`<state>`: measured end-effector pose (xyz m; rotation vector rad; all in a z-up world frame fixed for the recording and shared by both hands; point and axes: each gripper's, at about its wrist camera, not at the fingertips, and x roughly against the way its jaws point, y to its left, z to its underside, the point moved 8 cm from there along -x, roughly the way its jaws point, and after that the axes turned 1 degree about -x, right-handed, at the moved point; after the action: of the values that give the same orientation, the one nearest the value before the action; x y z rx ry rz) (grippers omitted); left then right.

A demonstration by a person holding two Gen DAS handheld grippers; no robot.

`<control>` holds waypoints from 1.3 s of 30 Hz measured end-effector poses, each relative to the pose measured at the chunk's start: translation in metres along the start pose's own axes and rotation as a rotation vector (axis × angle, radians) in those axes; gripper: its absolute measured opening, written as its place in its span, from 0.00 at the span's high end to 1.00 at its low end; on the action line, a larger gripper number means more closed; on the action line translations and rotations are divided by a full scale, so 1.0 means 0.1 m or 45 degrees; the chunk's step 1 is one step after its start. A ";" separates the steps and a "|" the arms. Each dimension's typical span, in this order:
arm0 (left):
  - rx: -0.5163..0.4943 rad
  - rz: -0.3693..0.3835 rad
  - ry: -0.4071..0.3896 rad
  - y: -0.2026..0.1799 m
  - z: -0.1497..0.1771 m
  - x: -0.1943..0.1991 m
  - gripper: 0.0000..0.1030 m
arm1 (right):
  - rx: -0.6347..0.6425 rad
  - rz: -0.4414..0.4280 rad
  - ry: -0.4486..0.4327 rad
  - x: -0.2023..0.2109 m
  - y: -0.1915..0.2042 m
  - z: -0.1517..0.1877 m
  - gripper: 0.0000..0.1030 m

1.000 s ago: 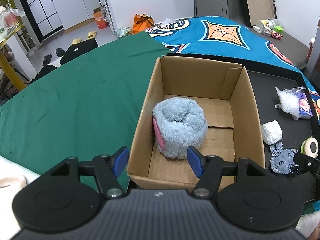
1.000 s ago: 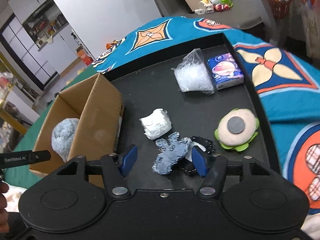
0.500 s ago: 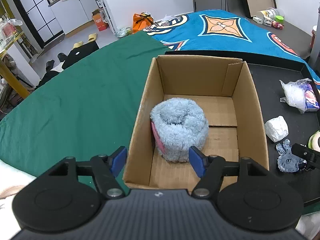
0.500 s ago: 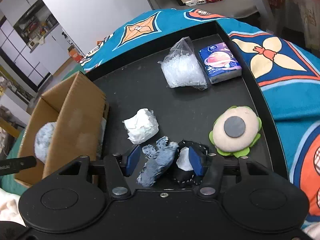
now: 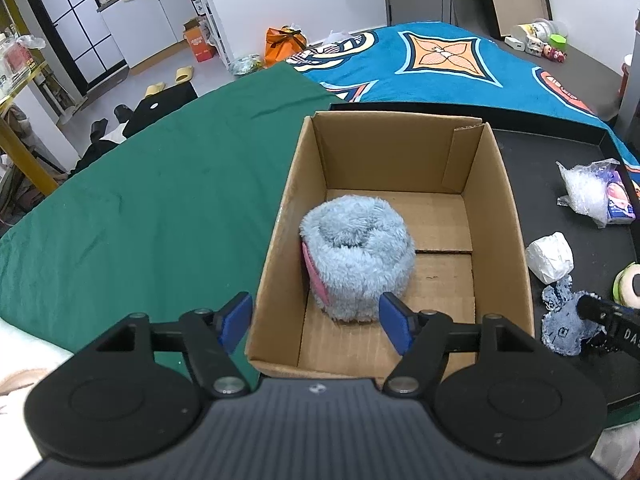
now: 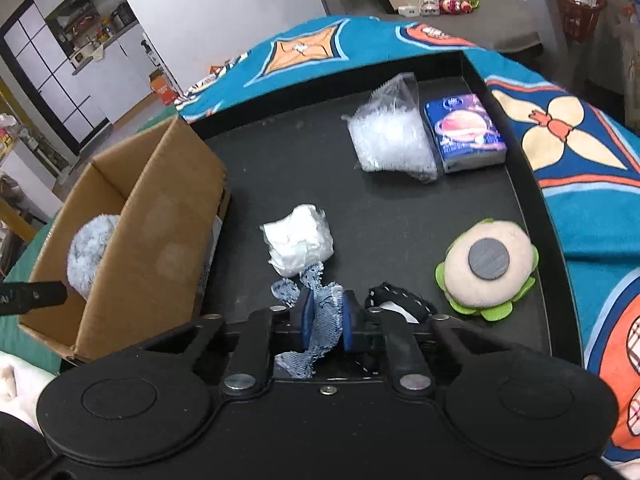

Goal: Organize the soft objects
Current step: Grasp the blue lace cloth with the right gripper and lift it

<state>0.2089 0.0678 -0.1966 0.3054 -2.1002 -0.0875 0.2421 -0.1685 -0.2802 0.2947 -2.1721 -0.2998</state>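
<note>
A fluffy blue plush (image 5: 356,256) sits inside the open cardboard box (image 5: 516,248). My left gripper (image 5: 316,324) is open and empty, held over the box's near edge. My right gripper (image 6: 326,318) is shut on a frayed blue denim piece (image 6: 324,316) on the black tray (image 6: 304,148). The denim also shows in the left wrist view (image 5: 560,320). A white crumpled wad (image 6: 298,246), a black-and-white soft item (image 6: 400,304) and a round beige plush with green edge (image 6: 488,264) lie close by. The box (image 6: 160,220) stands left of my right gripper.
A clear plastic bag of white stuff (image 6: 392,140) and a blue tissue pack (image 6: 466,132) lie at the tray's far side. Green cloth (image 5: 140,208) covers the table left of the box; a patterned blue cloth (image 5: 440,60) lies behind.
My right gripper moved forward and closed on the denim piece. My left gripper drew back slightly from the box and stayed open.
</note>
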 end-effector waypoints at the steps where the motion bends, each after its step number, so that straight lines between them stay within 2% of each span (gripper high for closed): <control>1: 0.003 0.003 -0.002 0.00 0.00 0.01 0.33 | 0.000 0.000 -0.008 0.02 0.00 -0.01 0.88; 12: 0.042 0.037 -0.006 0.07 0.06 0.03 0.34 | 0.054 0.004 -0.101 0.22 0.15 -0.10 0.89; 22: 0.079 0.082 -0.021 0.14 0.07 0.03 0.34 | 0.147 0.000 -0.191 0.49 0.39 -0.28 0.89; 39: 0.146 0.141 -0.049 0.25 0.05 0.04 0.34 | 0.216 0.020 -0.343 0.76 0.65 -0.60 0.89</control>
<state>0.1981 0.0908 -0.1907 0.2566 -2.1602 0.0934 0.2416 -0.1381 -0.1676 0.3485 -2.4707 -0.1525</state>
